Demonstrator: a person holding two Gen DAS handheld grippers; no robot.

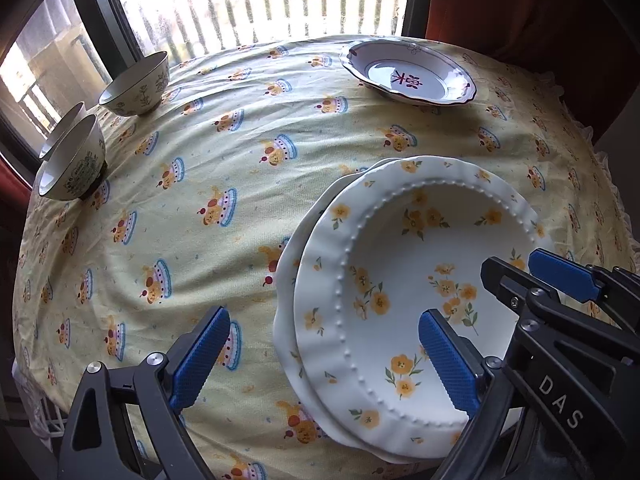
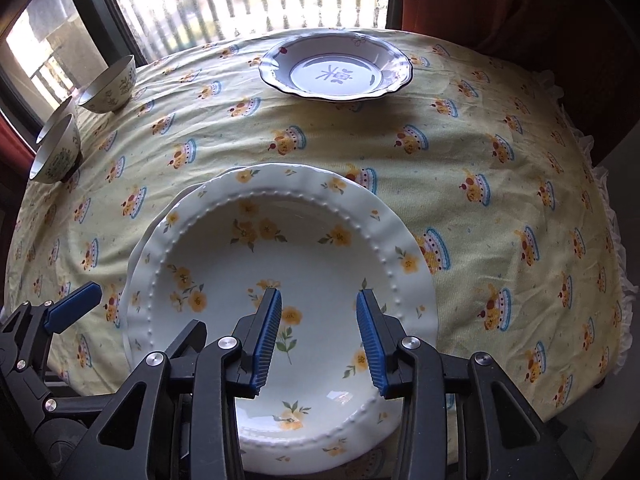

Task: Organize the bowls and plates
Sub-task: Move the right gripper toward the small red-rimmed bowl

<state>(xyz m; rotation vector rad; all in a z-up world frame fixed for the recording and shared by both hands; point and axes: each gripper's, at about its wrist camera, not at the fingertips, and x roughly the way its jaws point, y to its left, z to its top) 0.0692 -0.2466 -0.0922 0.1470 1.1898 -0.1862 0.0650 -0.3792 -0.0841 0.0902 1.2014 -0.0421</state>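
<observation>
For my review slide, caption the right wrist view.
Open right gripper above stacked yellow-flowered white plates on a yellow printed tablecloth.

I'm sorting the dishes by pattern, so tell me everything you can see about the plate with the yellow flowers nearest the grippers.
The yellow-flower plate is white and glossy, ceramic by its look, with a deep well, a beaded ring and a wavy rim. Yellow blossoms with green leaves dot well and rim. It lies level, right side up and empty, stacked off-centre on a second white plate whose edge shows to its left, on the tablecloth. Both grippers hover above it with open jaws; neither visibly touches it.
</observation>
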